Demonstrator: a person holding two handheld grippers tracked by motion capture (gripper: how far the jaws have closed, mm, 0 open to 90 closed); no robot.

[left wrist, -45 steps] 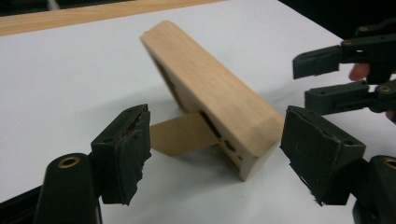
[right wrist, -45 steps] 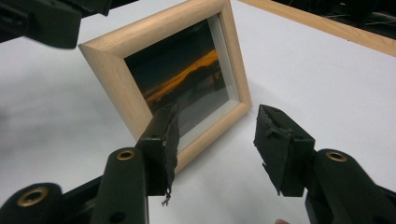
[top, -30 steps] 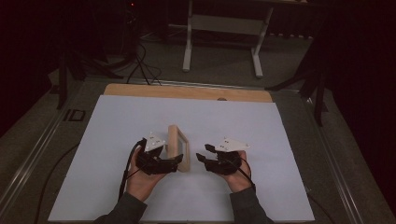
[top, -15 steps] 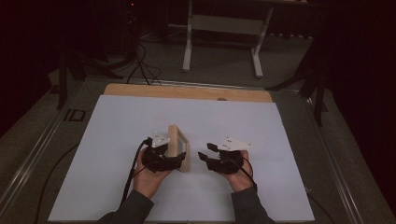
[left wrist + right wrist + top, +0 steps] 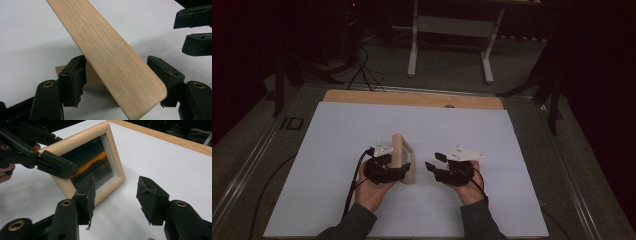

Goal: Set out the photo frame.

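A light wooden picture frame [image 5: 403,157] stands on edge on the white table cover, its glass front facing right. My left gripper [image 5: 398,173] reaches in from the left. In the left gripper view the frame's edge [image 5: 112,57] lies between the jaws of the left gripper [image 5: 117,72]; they have just been closing, and both pads [image 5: 75,75] meet the wood. My right gripper [image 5: 433,161] rests just right of the frame, open and empty. The right gripper view has the right gripper [image 5: 116,192] aimed at the glass front [image 5: 90,162], with one left jaw lying across the frame's near side.
The white cover [image 5: 337,150] lies over a wooden board whose far edge [image 5: 412,99] shows. Free surface spreads on all sides of the frame. A grey stand [image 5: 449,30] and cables [image 5: 362,70] sit on the floor beyond the table.
My left gripper has edged right onto the frame and its jaws have narrowed around the wood. The frame and my right gripper have stayed where they were.
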